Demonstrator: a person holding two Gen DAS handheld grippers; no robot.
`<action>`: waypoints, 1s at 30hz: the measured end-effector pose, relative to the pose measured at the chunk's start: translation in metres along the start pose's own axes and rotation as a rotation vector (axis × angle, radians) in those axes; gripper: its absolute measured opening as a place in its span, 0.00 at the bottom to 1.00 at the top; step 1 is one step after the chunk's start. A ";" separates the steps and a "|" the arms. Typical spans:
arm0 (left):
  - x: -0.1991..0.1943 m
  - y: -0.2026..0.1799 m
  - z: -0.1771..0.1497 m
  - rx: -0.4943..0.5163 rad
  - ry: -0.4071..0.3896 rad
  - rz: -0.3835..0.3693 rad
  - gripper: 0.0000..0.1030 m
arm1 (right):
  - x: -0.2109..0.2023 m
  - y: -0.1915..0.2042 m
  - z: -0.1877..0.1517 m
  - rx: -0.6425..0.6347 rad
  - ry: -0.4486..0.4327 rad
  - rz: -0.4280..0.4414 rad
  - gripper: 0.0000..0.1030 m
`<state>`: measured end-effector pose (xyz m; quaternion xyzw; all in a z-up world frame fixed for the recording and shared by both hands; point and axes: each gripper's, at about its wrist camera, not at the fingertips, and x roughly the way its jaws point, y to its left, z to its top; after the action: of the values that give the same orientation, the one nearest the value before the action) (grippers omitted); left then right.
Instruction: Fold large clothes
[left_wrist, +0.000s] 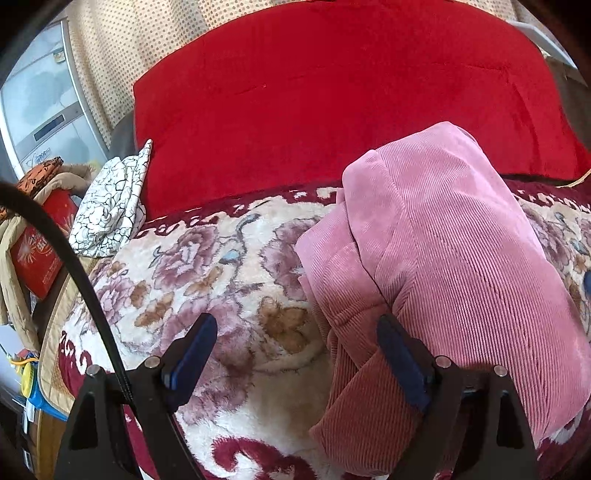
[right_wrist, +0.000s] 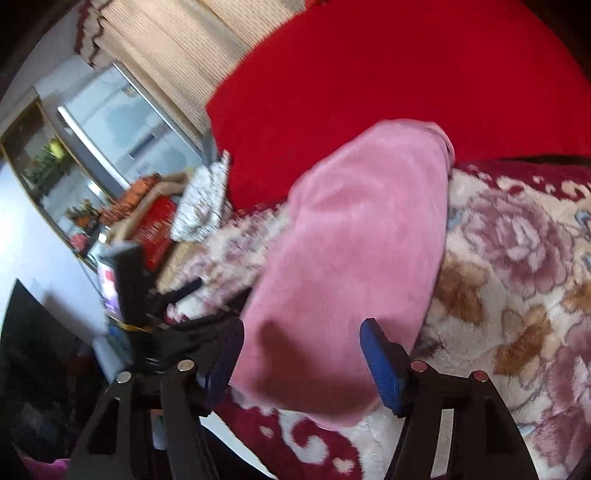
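A pink corduroy garment (left_wrist: 450, 258) lies folded into a long bundle on the floral blanket (left_wrist: 221, 280). My left gripper (left_wrist: 299, 354) is open just above the blanket, its right finger touching the garment's near left edge. In the right wrist view the garment (right_wrist: 354, 240) runs away from me. My right gripper (right_wrist: 303, 358) is open with the garment's near end between its fingers, and the left gripper (right_wrist: 184, 288) shows at the left of the garment.
A big red cushion (left_wrist: 332, 99) stands behind the garment. A white patterned cloth (left_wrist: 110, 206) lies at the blanket's far left. Red boxes (left_wrist: 37, 258) and clutter sit past the bed's left edge. A glass cabinet (right_wrist: 122, 122) stands further left.
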<state>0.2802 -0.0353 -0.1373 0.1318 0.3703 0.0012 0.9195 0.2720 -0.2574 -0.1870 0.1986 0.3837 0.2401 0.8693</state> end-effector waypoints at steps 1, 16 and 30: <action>0.000 0.000 0.000 0.002 -0.002 0.002 0.87 | -0.005 0.002 0.002 -0.006 -0.027 0.007 0.66; -0.001 -0.001 -0.002 0.019 -0.006 0.012 0.87 | 0.020 -0.008 -0.001 0.018 0.041 -0.046 0.62; 0.003 -0.002 -0.003 0.028 0.006 0.016 0.87 | 0.034 -0.010 -0.001 0.025 0.064 -0.061 0.61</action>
<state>0.2798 -0.0360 -0.1421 0.1476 0.3717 0.0035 0.9165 0.2938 -0.2461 -0.2125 0.1898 0.4199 0.2150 0.8610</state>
